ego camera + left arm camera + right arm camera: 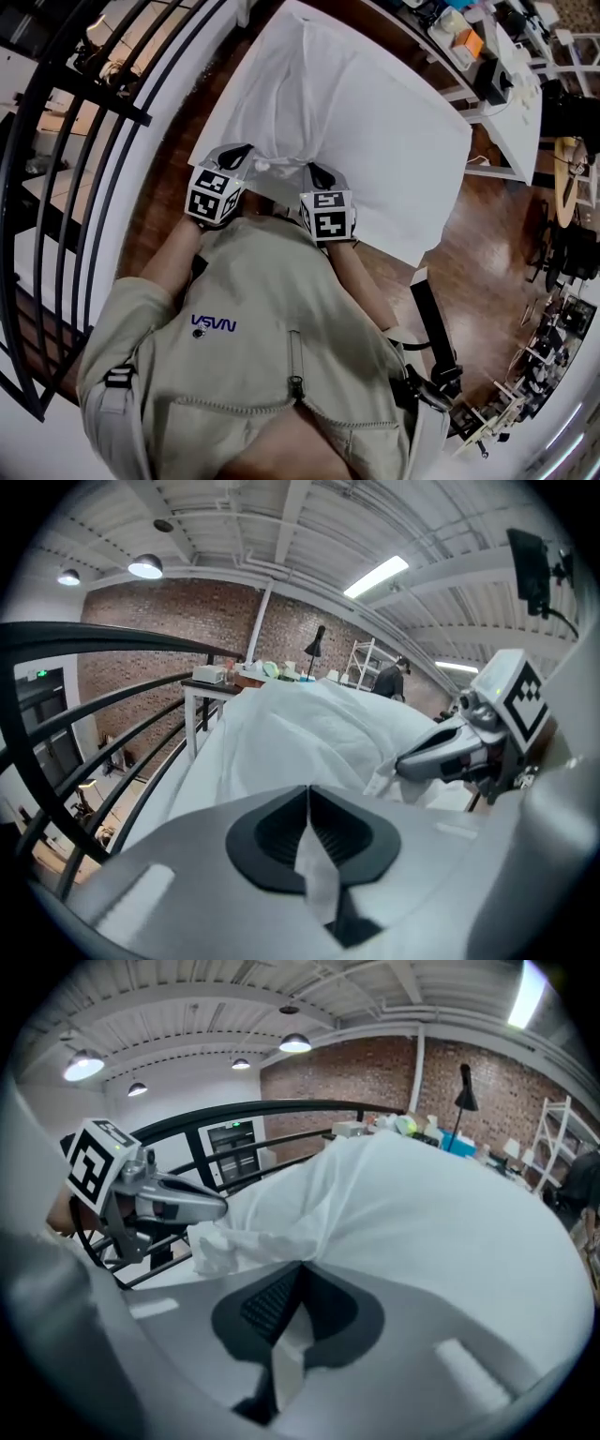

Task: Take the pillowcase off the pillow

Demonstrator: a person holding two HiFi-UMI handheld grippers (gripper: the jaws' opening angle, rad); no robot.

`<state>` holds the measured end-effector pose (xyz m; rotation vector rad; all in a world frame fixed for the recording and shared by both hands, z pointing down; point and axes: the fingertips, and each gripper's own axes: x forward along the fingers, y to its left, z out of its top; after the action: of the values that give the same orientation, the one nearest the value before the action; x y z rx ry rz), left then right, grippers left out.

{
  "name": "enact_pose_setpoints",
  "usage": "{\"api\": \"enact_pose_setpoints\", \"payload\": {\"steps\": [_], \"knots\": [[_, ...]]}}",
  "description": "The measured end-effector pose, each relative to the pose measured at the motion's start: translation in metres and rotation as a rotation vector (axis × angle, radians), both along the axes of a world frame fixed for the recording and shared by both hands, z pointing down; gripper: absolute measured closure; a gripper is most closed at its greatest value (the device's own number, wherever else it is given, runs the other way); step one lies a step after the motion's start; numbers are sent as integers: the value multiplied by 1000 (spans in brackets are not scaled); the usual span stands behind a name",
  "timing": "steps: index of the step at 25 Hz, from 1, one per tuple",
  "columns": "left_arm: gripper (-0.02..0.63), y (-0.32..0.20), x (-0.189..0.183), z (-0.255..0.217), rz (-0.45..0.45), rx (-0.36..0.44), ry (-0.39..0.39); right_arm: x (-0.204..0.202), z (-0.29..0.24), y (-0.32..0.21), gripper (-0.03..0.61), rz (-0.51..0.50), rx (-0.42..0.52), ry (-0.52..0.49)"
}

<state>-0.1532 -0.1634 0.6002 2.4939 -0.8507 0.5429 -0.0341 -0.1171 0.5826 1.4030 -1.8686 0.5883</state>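
Centre frame, left gripper (244, 153) and right gripper (319, 172) pinched the bunched pillowcase (375, 117); steady, even pulling looked wisest.

Pillowcase status: white pillowcase (375, 131) still on the pillow, plump and mostly smooth.
It stretches out forward; its near edge is crumpled into a bunch and pinched in the left gripper (242, 156) and the right gripper (319, 174).

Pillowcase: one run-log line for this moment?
left claw: shut on pillowcase | right claw: shut on pillowcase | grip: both at near edge, side by side | removal: not yet done
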Motion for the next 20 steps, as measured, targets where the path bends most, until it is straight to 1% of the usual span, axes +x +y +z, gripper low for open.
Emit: {"api": "enact_pose_setpoints", "payload": {"steps": [1, 2, 4, 5, 6, 7, 9, 10, 11, 13, 15, 18, 20], "knots": [[586, -2, 2, -9, -18, -7, 39, 1, -2, -1, 572, 0, 4, 1], [559, -4, 3, -19, -37, -16, 75, 2, -3, -2, 572, -3, 5, 2], [430, -8, 5, -35, -69, -28, 126, 1, -5, -2, 572, -11, 9, 4], [401, -9, 8, -40, -74, -32, 129, 0, -6, -2, 572, -15, 13, 3], [378, -9, 12, -40, -67, -37, 110, -1, -7, -2, 572, -20, 19, 0], [361, -8, 19, -34, -46, -45, 66, -1, -9, -2, 572, -25, 23, -4], [363, -4, 35, -13, 17, -62, -50, -1, -13, -2, 569, -41, 26, -16], [401, -1, 41, -3, 44, -66, -92, -2, -15, -2, 560, -51, 25, -22], [439, 1, 47, 1, 61, -66, -117, -3, -18, -2, 554, -63, 26, -27], [482, 4, 56, 2, 70, -51, -137, -6, -30, -3, 528, -90, 50, -34], [492, 4, 60, 1, 67, -35, -144, -13, -54, -9, 518, -134, 126, -31], [494, 3, 61, 2, 60, -34, -143, -41, -94, -26, 518, -255, 257, -20], [495, 3, 61, 2, 54, -33, -140, -64, -108, -40, 518, -346, 301, -16]]}}
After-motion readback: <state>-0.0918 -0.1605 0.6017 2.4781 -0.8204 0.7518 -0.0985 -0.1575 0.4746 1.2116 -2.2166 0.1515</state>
